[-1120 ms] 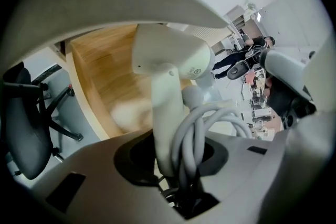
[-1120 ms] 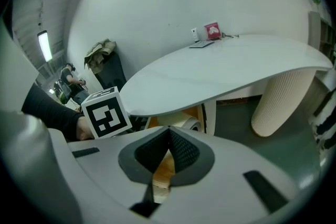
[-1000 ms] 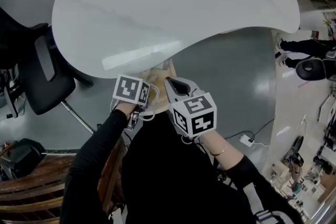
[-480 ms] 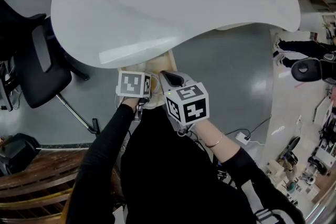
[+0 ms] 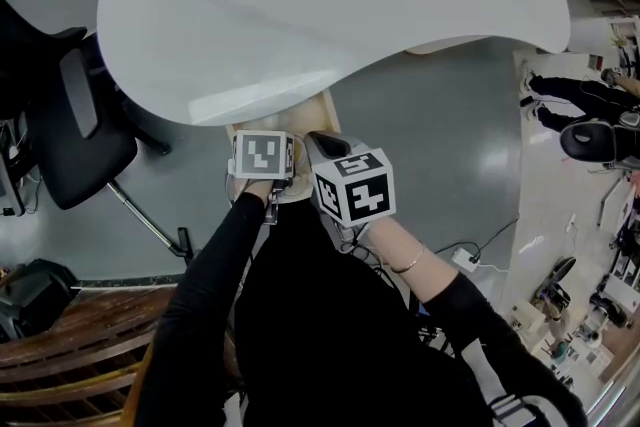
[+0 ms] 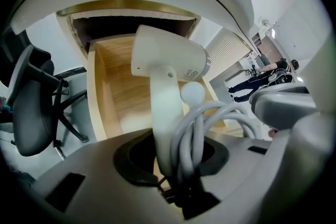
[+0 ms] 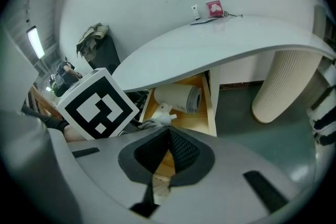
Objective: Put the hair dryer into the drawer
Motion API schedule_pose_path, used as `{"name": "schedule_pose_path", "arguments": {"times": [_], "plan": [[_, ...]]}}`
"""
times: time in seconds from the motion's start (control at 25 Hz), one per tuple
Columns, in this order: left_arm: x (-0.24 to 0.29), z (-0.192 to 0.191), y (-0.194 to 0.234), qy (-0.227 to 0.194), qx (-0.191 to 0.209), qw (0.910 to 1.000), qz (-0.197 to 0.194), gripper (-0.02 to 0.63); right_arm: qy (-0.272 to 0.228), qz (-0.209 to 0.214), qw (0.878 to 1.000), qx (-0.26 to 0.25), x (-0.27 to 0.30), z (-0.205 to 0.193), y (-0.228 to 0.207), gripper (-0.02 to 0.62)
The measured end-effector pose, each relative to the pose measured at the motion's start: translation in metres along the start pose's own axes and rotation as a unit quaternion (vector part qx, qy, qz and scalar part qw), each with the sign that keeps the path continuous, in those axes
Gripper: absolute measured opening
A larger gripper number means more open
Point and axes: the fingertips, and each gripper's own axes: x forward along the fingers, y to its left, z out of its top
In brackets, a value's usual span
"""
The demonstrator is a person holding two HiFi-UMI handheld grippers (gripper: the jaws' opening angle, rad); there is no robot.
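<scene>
The white hair dryer (image 6: 168, 60) hangs nozzle-right over the open wooden drawer (image 6: 105, 97), just above its floor. Its handle and looped grey cord (image 6: 210, 123) sit between the jaws of my left gripper (image 6: 176, 149), which is shut on them; the jaws have just been opening a little. In the head view the left gripper (image 5: 280, 185) and right gripper (image 5: 325, 150) are side by side at the drawer (image 5: 325, 110), under the table edge. My right gripper (image 7: 168, 131) is shut and empty, above the drawer (image 7: 210, 107) with the dryer (image 7: 178, 98) ahead of it.
The curved white table top (image 5: 330, 5) overhangs the drawer. A black office chair (image 5: 80, 115) stands to the left and a ribbed table pedestal (image 7: 281, 86) to the right. A wooden bench (image 5: 60, 345) lies at lower left. A person (image 5: 590, 95) stands far right.
Both grippers have moved closer to the table edge and drawer, drawing together. The hair dryer has come down into the drawer opening with the left gripper.
</scene>
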Motion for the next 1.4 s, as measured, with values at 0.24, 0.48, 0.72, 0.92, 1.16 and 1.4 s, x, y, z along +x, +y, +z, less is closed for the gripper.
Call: {"name": "schedule_pose_path", "arguments": {"times": [0.24, 0.48, 0.72, 0.92, 1.16, 1.4], "plan": [[0.010, -0.002, -0.004, 0.008, -0.002, 1.0000, 0.000, 0.146, 0.017, -0.012, 1.000, 0.023, 0.004, -0.005, -0.012, 0.003], [0.016, -0.003, -0.003, 0.023, -0.002, 0.9997, 0.003, 0.147, 0.032, -0.020, 0.998, 0.042, 0.013, -0.013, -0.017, 0.003], [0.024, -0.015, 0.003, 0.064, -0.010, 0.9978, 0.014, 0.147, 0.036, -0.027, 0.998, 0.049, 0.014, -0.016, -0.017, 0.002], [0.028, -0.016, 0.002, 0.074, -0.008, 0.9971, 0.017, 0.149, 0.038, -0.028, 0.998, 0.049, 0.014, -0.019, -0.019, 0.002], [0.031, -0.018, 0.005, 0.077, -0.005, 0.9967, 0.024, 0.154, 0.039, -0.035, 0.998, 0.046, 0.013, -0.021, -0.019, 0.002], [0.031, -0.025, 0.007, 0.100, 0.005, 0.9942, 0.039, 0.158, 0.036, -0.040, 0.997, 0.046, 0.007, -0.019, -0.021, 0.002]]}}
